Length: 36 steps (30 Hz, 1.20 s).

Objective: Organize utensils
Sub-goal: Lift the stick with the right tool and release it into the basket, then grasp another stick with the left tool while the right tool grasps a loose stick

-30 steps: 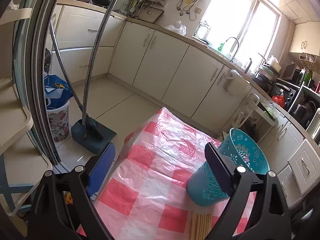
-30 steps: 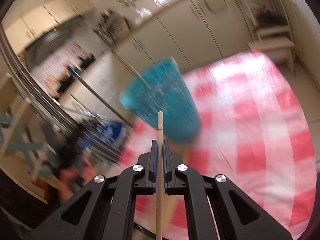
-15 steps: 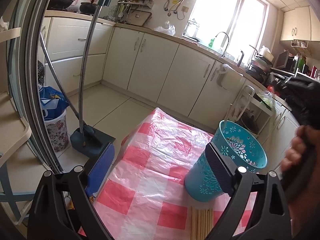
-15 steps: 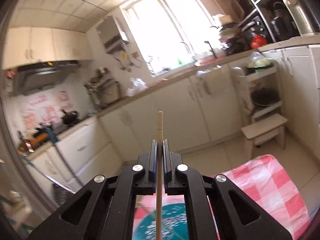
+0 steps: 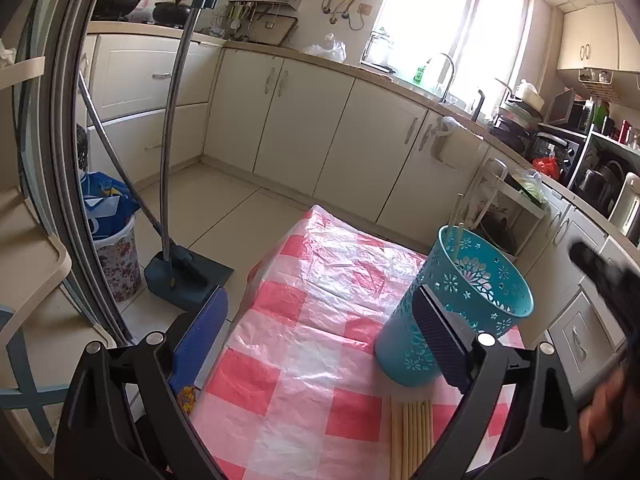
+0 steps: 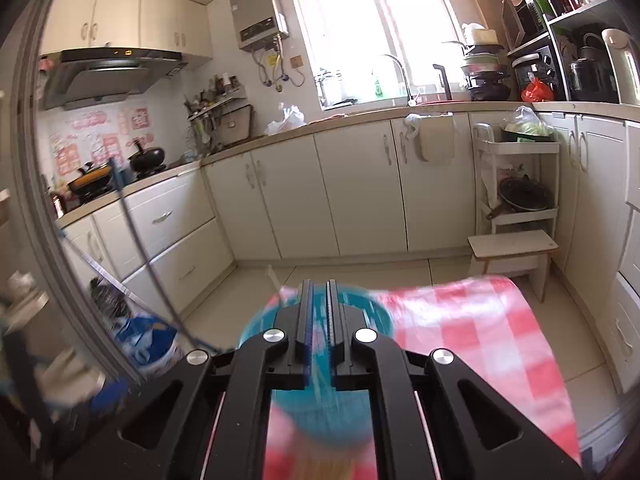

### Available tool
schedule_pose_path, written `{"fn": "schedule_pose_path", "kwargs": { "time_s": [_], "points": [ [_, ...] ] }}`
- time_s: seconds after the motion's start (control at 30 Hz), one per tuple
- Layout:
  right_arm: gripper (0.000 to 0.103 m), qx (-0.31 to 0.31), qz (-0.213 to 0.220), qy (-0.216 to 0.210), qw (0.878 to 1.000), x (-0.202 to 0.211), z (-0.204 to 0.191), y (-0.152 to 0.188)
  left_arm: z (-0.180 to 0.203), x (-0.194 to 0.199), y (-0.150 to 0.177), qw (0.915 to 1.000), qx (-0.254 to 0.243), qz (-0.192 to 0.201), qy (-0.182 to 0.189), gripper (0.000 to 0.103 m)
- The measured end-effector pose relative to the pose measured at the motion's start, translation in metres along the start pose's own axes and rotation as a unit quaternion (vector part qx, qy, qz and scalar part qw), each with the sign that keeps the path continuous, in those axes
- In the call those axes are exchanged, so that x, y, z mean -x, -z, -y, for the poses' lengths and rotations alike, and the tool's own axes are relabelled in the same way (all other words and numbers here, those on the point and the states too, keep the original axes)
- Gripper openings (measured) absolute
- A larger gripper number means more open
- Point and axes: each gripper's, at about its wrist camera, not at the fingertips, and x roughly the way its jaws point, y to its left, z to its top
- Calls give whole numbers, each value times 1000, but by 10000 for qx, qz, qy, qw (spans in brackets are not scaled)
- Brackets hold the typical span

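Observation:
A teal cut-out utensil holder stands on the red-and-white checked tablecloth. A wooden chopstick leans inside it, tip above the rim. Several more chopsticks lie on the cloth in front of it. My left gripper is open and empty, its right finger in front of the holder. My right gripper is slightly open and empty, above the blurred holder. The right gripper also shows blurred at the right edge of the left wrist view.
A dustpan and broom and a flowered bin stand on the floor left of the table. A white step stool and a shelf cart stand beyond the table. Cabinets line the walls.
The right gripper held a chopstick over the holder, then opened a little. The chopstick now stands in the holder and the gripper is empty. The left gripper stayed open.

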Motion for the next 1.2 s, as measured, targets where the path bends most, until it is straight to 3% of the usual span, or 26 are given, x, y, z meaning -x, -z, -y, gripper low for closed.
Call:
{"fn": "schedule_pose_path", "kwargs": {
  "time_s": [0.1, 0.17, 0.27, 0.4, 0.57, 0.93, 1.07, 1.2],
  "points": [
    [7, 173, -346, 139, 9992, 22, 9, 37, 1, 5, 5, 9999, -113, 36, -22, 90],
    [7, 129, -856, 213, 9960, 18, 18, 67, 3, 8, 10, 9997, -219, 54, -46, 90],
    [7, -107, -2089, 117, 9778, -19, 25, 95, 9, 6, 19, 9989, -443, 2, -116, 91],
    [7, -204, -2737, -14, 9616, -50, 26, 121, 19, -4, 28, 9966, -778, -224, -164, 91],
    [7, -78, -2933, -1, 9560, -61, 20, 136, 21, -22, 36, 9933, -934, -664, -148, 91],
    [7, 171, -3079, 167, 9511, -70, 19, 147, 33, -41, 50, 9843, -1322, -1162, -104, 91],
    [7, 379, -3119, 237, 9491, -68, 14, 148, 48, -59, 72, 9675, -1760, -1814, 13, 91],
    [7, 507, -3141, 363, 9473, -63, 19, 147, 56, -69, 88, 9581, -1925, -2122, 64, 91]
  ]
}}
